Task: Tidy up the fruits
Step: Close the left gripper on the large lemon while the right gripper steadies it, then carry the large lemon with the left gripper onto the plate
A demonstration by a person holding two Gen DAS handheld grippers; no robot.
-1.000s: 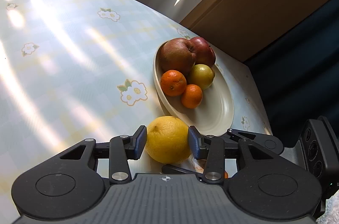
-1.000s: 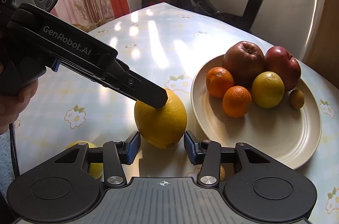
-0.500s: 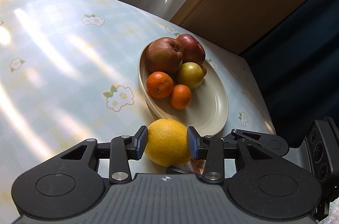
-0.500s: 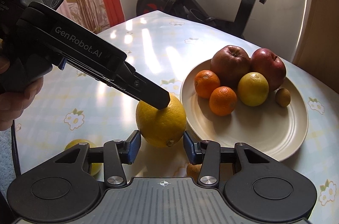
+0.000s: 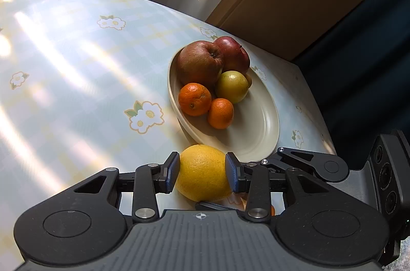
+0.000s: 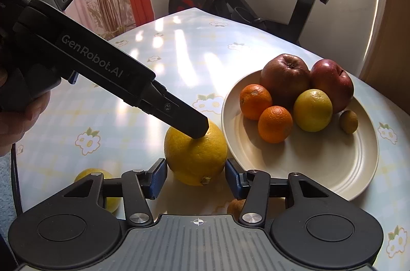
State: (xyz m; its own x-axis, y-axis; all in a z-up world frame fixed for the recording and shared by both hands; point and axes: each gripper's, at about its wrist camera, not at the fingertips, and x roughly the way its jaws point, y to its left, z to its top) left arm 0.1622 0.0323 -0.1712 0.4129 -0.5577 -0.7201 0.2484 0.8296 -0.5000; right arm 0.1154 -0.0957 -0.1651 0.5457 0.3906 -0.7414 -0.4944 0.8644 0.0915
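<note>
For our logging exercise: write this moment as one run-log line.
left gripper: shut on large yellow citrus | right gripper: jaws just opened further, astride citrus, not pressing | citrus: beside plate

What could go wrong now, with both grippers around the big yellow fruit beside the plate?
1. The left gripper grips the big yellow fruit on its round sides; it may slip out when lifted.
2. The right gripper is open, its jaws just widened, close beside the same fruit; the two grippers may collide.
3. The plate already holds fruits on its far side; the newcomer may knock them rolling.
</note>
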